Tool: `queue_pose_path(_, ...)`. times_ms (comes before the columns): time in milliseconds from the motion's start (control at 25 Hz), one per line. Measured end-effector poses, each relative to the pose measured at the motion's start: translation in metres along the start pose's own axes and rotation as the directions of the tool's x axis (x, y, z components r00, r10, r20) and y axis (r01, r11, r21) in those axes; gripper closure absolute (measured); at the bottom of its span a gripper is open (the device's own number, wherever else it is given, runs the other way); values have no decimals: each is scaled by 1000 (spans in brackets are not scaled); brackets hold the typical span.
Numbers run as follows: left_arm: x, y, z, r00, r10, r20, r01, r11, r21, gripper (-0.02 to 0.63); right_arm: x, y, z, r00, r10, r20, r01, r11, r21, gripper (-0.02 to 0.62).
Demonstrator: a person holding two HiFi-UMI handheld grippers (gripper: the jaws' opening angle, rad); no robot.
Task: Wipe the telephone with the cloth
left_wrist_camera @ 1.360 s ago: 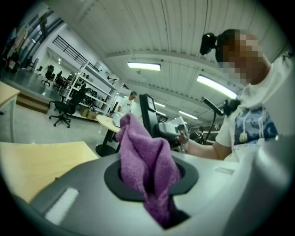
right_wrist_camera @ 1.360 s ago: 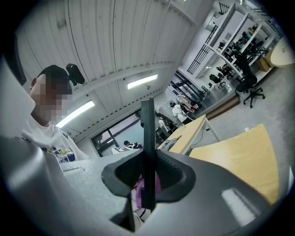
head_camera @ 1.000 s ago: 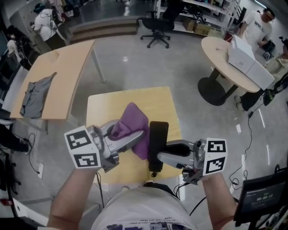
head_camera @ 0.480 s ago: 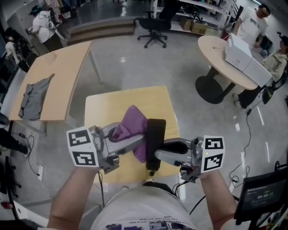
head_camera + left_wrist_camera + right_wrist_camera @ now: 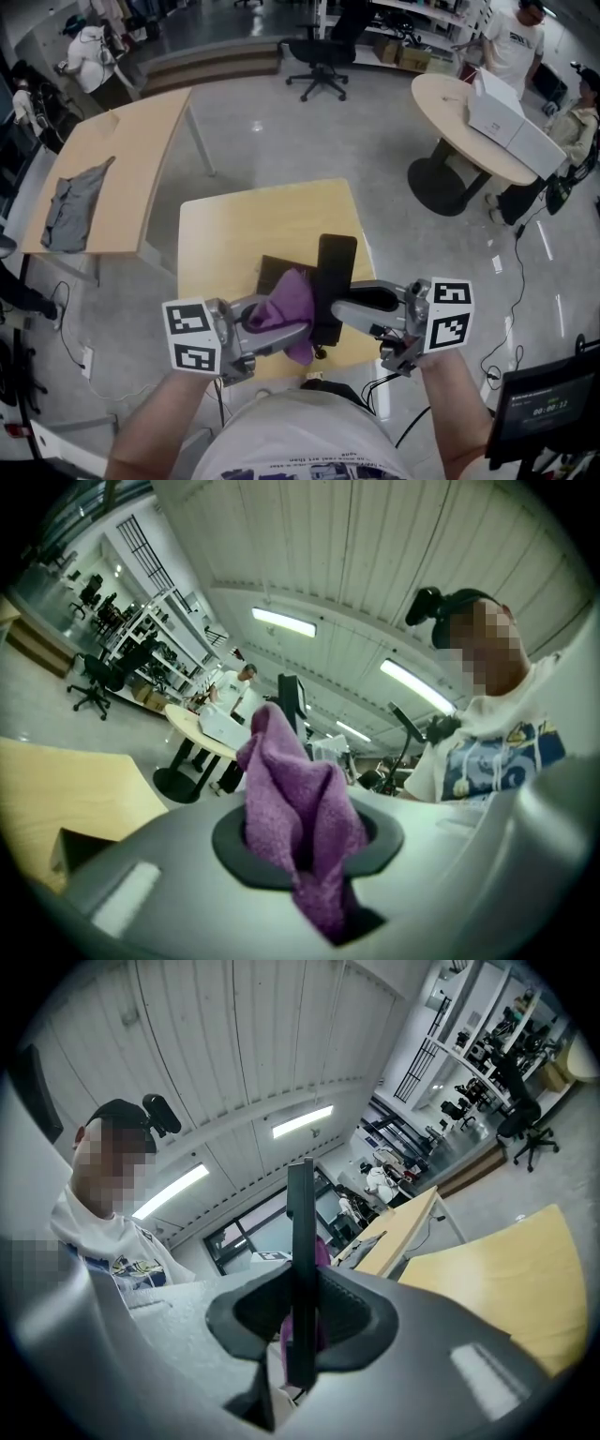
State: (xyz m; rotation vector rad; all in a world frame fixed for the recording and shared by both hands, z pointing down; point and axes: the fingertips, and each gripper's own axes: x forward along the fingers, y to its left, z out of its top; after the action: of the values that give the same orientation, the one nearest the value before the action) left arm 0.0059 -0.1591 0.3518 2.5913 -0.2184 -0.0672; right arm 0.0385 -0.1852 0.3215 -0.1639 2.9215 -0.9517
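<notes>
A slim black telephone (image 5: pixel 334 274) stands on edge above the small wooden table (image 5: pixel 225 234), with my right gripper (image 5: pixel 336 311) shut on its lower part. The right gripper view shows the telephone (image 5: pixel 301 1269) edge-on between the pads of the right gripper (image 5: pixel 302 1321), with a sliver of purple cloth (image 5: pixel 322 1252) behind it. My left gripper (image 5: pixel 298 326) is shut on a bunched purple cloth (image 5: pixel 287 302), which presses against the telephone's left face near its lower half. In the left gripper view the cloth (image 5: pixel 298 803) bulges up out of the left gripper (image 5: pixel 305 850).
A dark flat thing (image 5: pixel 272 273) lies on the small table behind the cloth. A long table with a grey garment (image 5: pixel 71 204) stands at the left, a round table with white boxes (image 5: pixel 504 120) at the right. An office chair (image 5: pixel 323 54) and several people are further back.
My left gripper and the cloth slid down the telephone's left side toward me, uncovering the dark flat thing on the table. The right gripper and telephone barely moved.
</notes>
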Motion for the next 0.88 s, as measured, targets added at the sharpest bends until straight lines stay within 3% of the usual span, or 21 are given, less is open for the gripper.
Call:
queue_pose_path(240,-8,11,-13,1000,-20,-22,19,999,-37,522,-2,7,3,999,43,6,-43,999,-1,520)
queue_pose_path(440,-19,36,38,991,-19,131,28,997,-68,522,5,19,-8,994,102,-32,-102,995,3,520)
queue_pose_path(680,-14,32,113,961,-98,259,103,995,-2,522,20,31,-23,984,153,-88,-153,988,13,520)
queue_pose_path(880,-10,25,130,936,-164,310,178,984,-17,522,23,33,-28,982,160,-98,-159,987,17,520)
